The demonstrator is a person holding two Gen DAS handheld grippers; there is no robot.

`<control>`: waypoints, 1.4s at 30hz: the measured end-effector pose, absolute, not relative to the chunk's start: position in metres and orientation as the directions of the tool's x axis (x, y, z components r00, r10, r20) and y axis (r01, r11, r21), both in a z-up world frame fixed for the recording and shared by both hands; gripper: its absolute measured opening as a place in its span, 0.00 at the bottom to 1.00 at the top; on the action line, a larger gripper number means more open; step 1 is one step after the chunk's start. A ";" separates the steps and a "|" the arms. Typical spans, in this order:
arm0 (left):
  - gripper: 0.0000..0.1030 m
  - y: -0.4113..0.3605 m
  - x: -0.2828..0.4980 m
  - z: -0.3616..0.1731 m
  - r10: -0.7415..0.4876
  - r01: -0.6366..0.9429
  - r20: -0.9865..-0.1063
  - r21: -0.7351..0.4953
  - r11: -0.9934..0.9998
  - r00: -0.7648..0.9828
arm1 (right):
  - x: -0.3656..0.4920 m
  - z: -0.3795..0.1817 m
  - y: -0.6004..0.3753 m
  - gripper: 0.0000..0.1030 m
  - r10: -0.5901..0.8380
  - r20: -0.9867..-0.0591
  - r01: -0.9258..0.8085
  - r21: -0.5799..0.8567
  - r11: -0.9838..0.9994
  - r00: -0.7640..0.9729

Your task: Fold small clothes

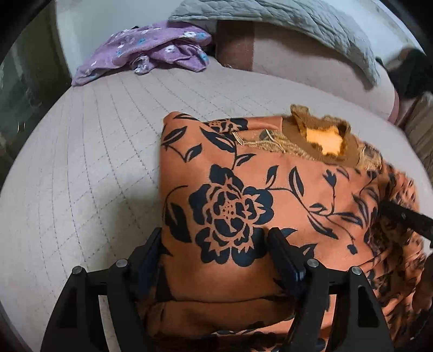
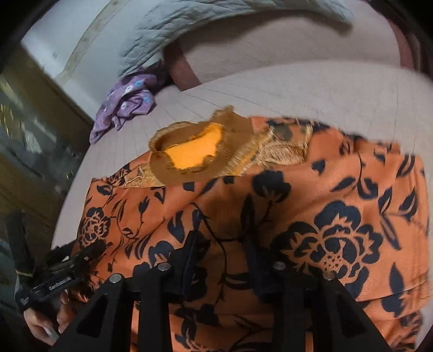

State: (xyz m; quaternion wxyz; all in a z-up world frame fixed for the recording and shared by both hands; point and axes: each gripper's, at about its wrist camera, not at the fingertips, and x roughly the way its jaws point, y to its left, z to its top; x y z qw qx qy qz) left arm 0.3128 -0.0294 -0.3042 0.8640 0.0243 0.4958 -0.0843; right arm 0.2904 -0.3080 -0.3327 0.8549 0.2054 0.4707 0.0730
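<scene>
Left wrist view: my left hand-held gripper (image 1: pixel 213 238) hangs low over an orange garment (image 1: pixel 270 189) printed with large dark navy roses and leaves, its two black fingers spread wide with nothing between them but the cloth below; I cannot tell whether they touch it. The garment lies on a bed (image 1: pixel 81 176) covered in pale, grid-stitched quilting, with its left side already turned in to a straight edge, so I judge the fold is partly made and I am placed to smooth or take the near hem. At the far end is a brown ribbed neckline (image 1: pixel 319 135) with frayed, golden embroidered trim and a bright orange lining showing through. A crumpled purple floral garment (image 1: pixel 151 51) waits near the head of the bed, below a grey quilted blanket (image 1: pixel 297 24).

In the right wrist view, my right hand-held gripper (image 2: pixel 220 243) is likewise open over the middle of the cloth, gripping nothing. The fabric looks soft, matte and slightly suede-like, draping in loose ridges toward the near edge
</scene>
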 end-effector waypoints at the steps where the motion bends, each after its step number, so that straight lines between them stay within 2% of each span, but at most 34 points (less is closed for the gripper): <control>1: 0.75 -0.026 0.311 -0.301 -0.129 0.167 -0.857 -0.051 0.985 0.499 | 0.288 -0.329 -0.307 0.39 0.343 -0.761 0.057 0.445 0.894 0.551; 3: 0.75 -0.024 0.306 -0.294 -0.153 0.189 -0.842 -0.062 0.980 0.517 | 0.282 -0.319 -0.305 0.39 0.384 -0.733 0.027 0.480 0.877 0.561; 6: 0.75 -0.032 0.297 -0.291 -0.179 0.261 -0.832 -0.042 0.964 0.526 | 0.274 -0.318 -0.294 0.38 0.431 -0.754 -0.008 0.492 0.871 0.496; 9: 0.75 -0.047 0.292 -0.304 -0.078 0.303 -0.847 0.102 0.947 0.526 | 0.272 -0.341 -0.279 0.39 0.451 -0.806 -0.001 0.488 0.873 0.383; 11: 0.77 -0.051 0.292 -0.312 -0.043 0.317 -0.857 0.143 0.937 0.513 | 0.269 -0.339 -0.273 0.39 0.428 -0.814 -0.026 0.455 0.890 0.393; 15: 0.77 -0.043 0.292 -0.300 -0.082 0.290 -0.844 0.089 0.953 0.529 | 0.271 -0.328 -0.285 0.39 0.444 -0.794 0.010 0.492 0.871 0.416; 19: 0.77 -0.032 0.296 -0.287 -0.092 0.231 -0.800 0.060 0.971 0.593 | 0.268 -0.311 -0.326 0.39 0.309 -0.772 0.134 0.450 0.883 0.556; 22: 0.77 -0.025 0.304 -0.284 -0.031 0.173 -0.780 0.099 0.980 0.626 | 0.268 -0.310 -0.360 0.39 0.199 -0.766 0.255 0.429 0.867 0.612; 24: 0.77 -0.025 0.314 -0.300 0.047 0.147 -0.821 0.158 0.976 0.569 | 0.271 -0.317 -0.377 0.39 0.138 -0.773 0.331 0.417 0.846 0.620; 25: 0.77 -0.025 0.318 -0.310 0.051 0.156 -0.849 0.155 0.975 0.527 | 0.274 -0.321 -0.386 0.39 0.118 -0.787 0.358 0.402 0.843 0.606; 27: 0.77 -0.023 0.320 -0.311 0.029 0.146 -0.848 0.125 0.981 0.529 | 0.281 -0.337 -0.396 0.38 0.143 -0.815 0.378 0.407 0.832 0.562; 30: 0.77 -0.025 0.317 -0.304 0.006 0.169 -0.843 0.115 0.979 0.537 | 0.281 -0.329 -0.397 0.39 0.145 -0.803 0.374 0.419 0.827 0.579; 33: 0.77 -0.033 0.309 -0.293 -0.043 0.191 -0.819 0.083 0.978 0.573 | 0.275 -0.314 -0.393 0.39 0.188 -0.743 0.316 0.479 0.819 0.642; 36: 0.77 -0.043 0.301 -0.287 -0.067 0.220 -0.795 0.085 0.972 0.603 | 0.279 -0.306 -0.372 0.39 0.217 -0.712 0.237 0.480 0.844 0.668; 39: 0.78 -0.055 0.299 -0.295 -0.051 0.244 -0.810 0.115 0.963 0.584 | 0.285 -0.319 -0.349 0.39 0.243 -0.738 0.196 0.453 0.870 0.630; 42: 0.79 -0.067 0.300 -0.307 0.031 0.259 -0.802 0.229 0.938 0.597 | 0.292 -0.334 -0.333 0.39 0.203 -0.789 0.200 0.380 0.903 0.580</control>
